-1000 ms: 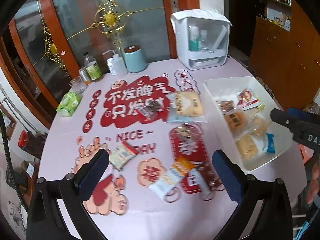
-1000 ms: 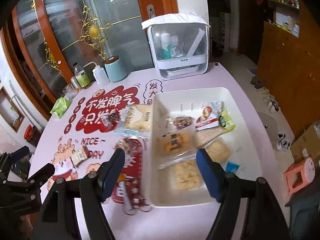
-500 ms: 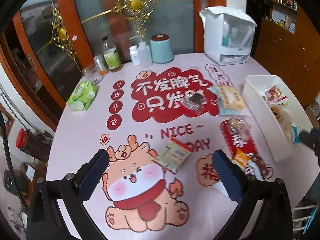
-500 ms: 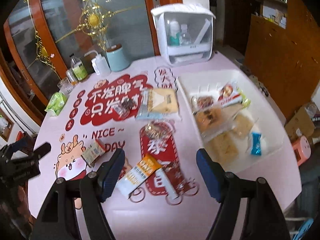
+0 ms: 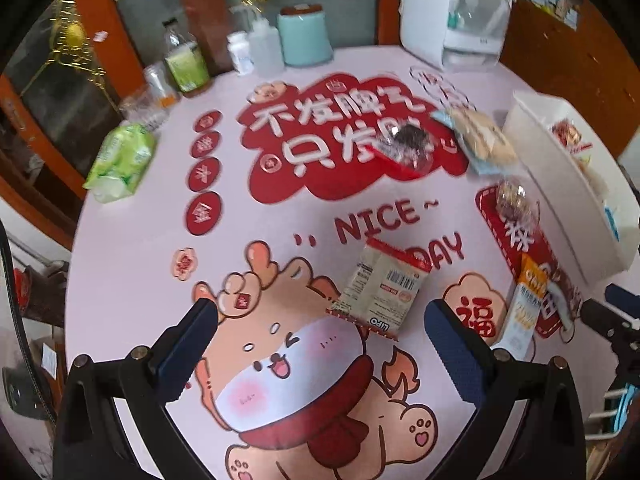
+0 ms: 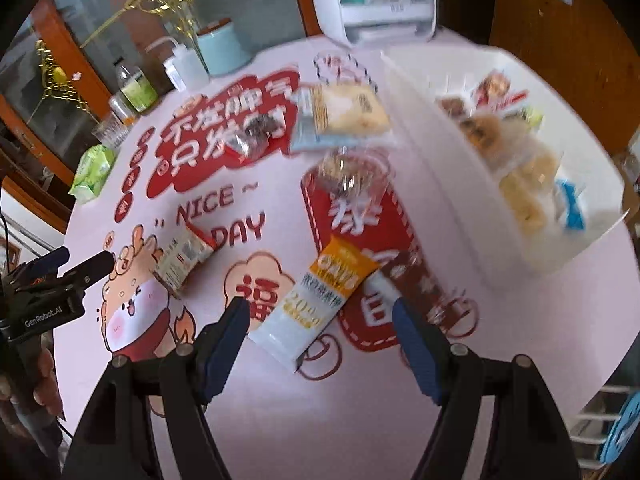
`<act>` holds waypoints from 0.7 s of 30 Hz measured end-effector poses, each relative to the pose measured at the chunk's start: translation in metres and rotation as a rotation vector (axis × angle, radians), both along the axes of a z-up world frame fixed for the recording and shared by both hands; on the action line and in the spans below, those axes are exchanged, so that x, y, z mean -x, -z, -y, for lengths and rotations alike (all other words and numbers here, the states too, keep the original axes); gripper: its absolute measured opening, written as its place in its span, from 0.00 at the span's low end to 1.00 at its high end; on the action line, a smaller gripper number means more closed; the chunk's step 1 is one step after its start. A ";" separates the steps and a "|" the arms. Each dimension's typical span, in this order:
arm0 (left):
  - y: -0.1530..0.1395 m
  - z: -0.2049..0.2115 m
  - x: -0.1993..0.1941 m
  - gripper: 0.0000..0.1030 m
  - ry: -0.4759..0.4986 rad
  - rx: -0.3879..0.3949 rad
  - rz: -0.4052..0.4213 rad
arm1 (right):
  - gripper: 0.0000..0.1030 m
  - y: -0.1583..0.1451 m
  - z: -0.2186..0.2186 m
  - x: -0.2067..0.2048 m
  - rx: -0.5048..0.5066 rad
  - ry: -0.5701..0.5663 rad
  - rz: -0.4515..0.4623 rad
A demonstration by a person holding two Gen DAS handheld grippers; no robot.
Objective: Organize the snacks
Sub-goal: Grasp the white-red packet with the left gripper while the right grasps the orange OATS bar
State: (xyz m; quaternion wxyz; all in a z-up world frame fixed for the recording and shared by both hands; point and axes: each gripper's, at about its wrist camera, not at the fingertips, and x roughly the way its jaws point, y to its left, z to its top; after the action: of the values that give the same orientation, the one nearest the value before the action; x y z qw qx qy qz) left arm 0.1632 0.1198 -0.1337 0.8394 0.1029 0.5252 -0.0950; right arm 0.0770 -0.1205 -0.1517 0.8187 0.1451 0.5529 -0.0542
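Note:
Loose snack packets lie on the pink printed tablecloth. A cream packet with red edges (image 5: 382,286) (image 6: 182,260) sits just beyond my left gripper (image 5: 320,332), which is open and empty above the cartoon dragon. An orange-and-white bar (image 6: 316,300) (image 5: 526,306) lies between the fingertips' line of my right gripper (image 6: 320,318), also open, nothing pressed. Beside it lies a brown-wrapped bar (image 6: 420,284). Farther off are a clear pack of dark snacks (image 5: 404,146), a pale cracker pack (image 6: 344,116) and a clear nut pack (image 6: 348,172). The white bin (image 6: 452,160) (image 5: 560,184) at right holds several snacks.
At the table's far side stand a teal canister (image 5: 304,38), bottles (image 5: 184,60), a glass and a white lidded box (image 5: 460,16). A green tissue pack (image 5: 120,160) lies at the left edge. A wooden cabinet and a glass door stand behind.
Both grippers have come down and shifted left, from over the bin area to over the loose packets. The packets now look larger and closer. The jaws stay equally wide.

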 end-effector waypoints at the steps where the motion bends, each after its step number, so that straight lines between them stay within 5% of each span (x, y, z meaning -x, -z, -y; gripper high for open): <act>1: 0.009 0.002 -0.004 0.99 0.013 0.001 -0.021 | 0.72 0.005 0.000 -0.001 -0.011 0.010 -0.014; 11: 0.062 0.027 -0.030 0.99 0.098 -0.027 -0.124 | 0.72 0.052 -0.001 -0.017 -0.116 0.107 -0.117; 21: 0.099 0.041 -0.049 0.99 0.132 -0.050 -0.206 | 0.72 0.072 -0.010 -0.030 -0.096 0.118 -0.166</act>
State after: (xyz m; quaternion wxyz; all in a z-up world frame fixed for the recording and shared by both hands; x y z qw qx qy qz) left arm 0.2124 0.0784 -0.2324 0.7700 0.1479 0.6031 -0.1470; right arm 0.1068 -0.1108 -0.2236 0.7576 0.2116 0.6113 -0.0874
